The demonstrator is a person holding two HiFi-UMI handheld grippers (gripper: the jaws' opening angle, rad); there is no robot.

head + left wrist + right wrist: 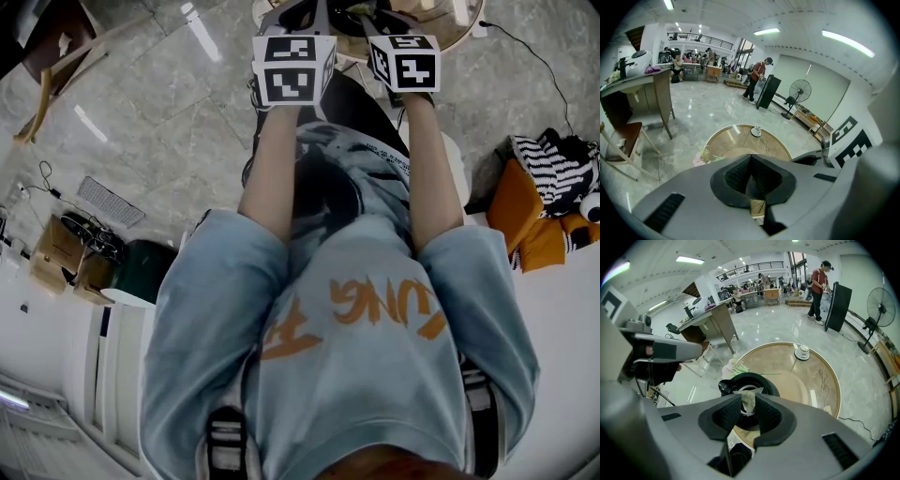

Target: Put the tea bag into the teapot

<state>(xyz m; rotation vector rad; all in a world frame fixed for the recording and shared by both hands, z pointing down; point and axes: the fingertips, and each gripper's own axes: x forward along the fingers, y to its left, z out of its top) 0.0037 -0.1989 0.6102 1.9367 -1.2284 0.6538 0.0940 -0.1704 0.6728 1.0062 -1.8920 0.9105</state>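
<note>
Nearly there, by the look of it — tea bag (749, 397) already lifted and pinched between the fingers of the right gripper (748, 405), held in the air over the open mouth of the black teapot (771, 386) on the round wooden worktop (801, 380). Not yet inside the pot: shown in the right gripper view as a pale, crumpled sachet just above the dark opening, apparently clear of the rim, though hard to tell for certain from this angle. Left gripper (751, 158) empty, fingers closed together with nothing between them, raised above the worktop beside its partner and taking no part. Farther back on the worktop, a cup on a saucer (802, 352); off to the teapot's spout side, a small spray of greenery (735, 367); neither in the way. In the head view, both grippers side by side at arm's length, at the worktop's near edge. Done, judging from this: the pick-up and the carry to the pot. Left to do, most likely: a short lowering into the opening, then a release — with care for a clean drop, clear of the rim and not snagged on it.
</note>
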